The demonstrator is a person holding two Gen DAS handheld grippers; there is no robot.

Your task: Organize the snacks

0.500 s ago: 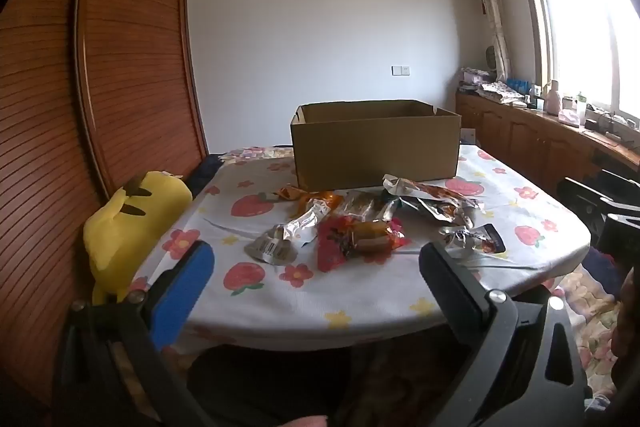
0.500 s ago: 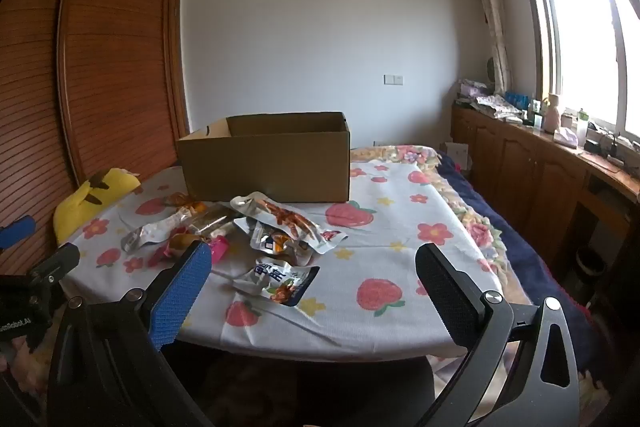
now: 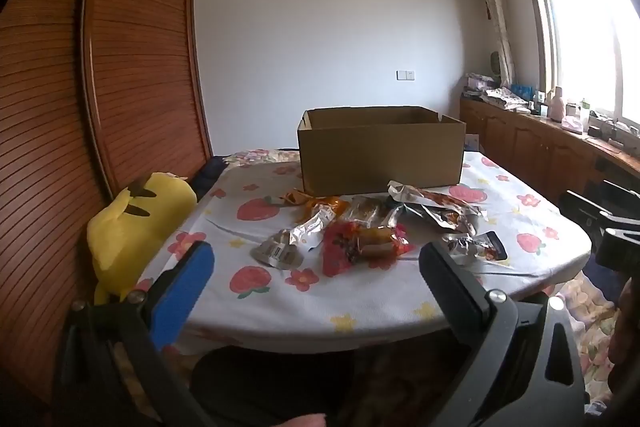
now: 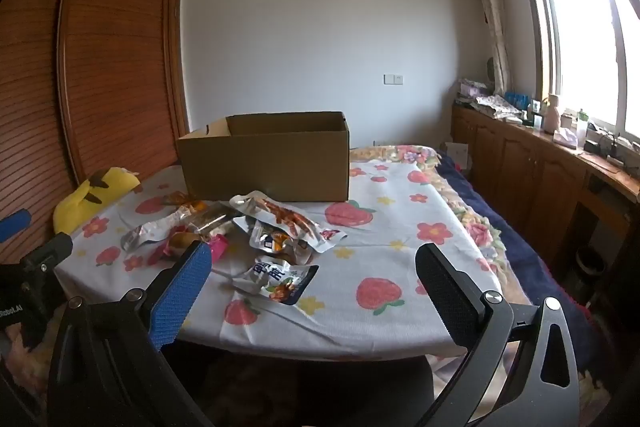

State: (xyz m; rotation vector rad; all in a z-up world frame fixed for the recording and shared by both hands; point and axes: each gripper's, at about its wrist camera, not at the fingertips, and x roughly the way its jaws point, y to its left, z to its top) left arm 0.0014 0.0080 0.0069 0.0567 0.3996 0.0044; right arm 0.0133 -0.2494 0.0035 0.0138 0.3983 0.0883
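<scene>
A wooden slatted wardrobe (image 3: 100,99) fills the left wall, with a low wooden cabinet (image 4: 532,163) running under the window on the right. Between them stands a table (image 4: 400,315) covered by a white cloth printed with strawberries and flowers. An open cardboard box (image 3: 380,151) sits upright at the far side of the table; its contents cannot be seen from either view. A yellow plush toy (image 3: 132,223) rests against the table's left edge.

The snacks (image 3: 360,227) lie in a loose heap on the cloth just in front of the box, none inside it as far as can be seen. Among them: a long clear packet with orange contents (image 4: 288,217), a silver foil pouch (image 3: 296,239), a red wrapper (image 3: 360,247) and a small blue-and-white packet (image 4: 280,277) (nearest the table's front edge).

The left gripper (image 3: 316,275) hovers short of the table's near edge, jaws spread wide, nothing between them. The right gripper (image 4: 312,277) is likewise fully spread and empty, clear of the snacks.
</scene>
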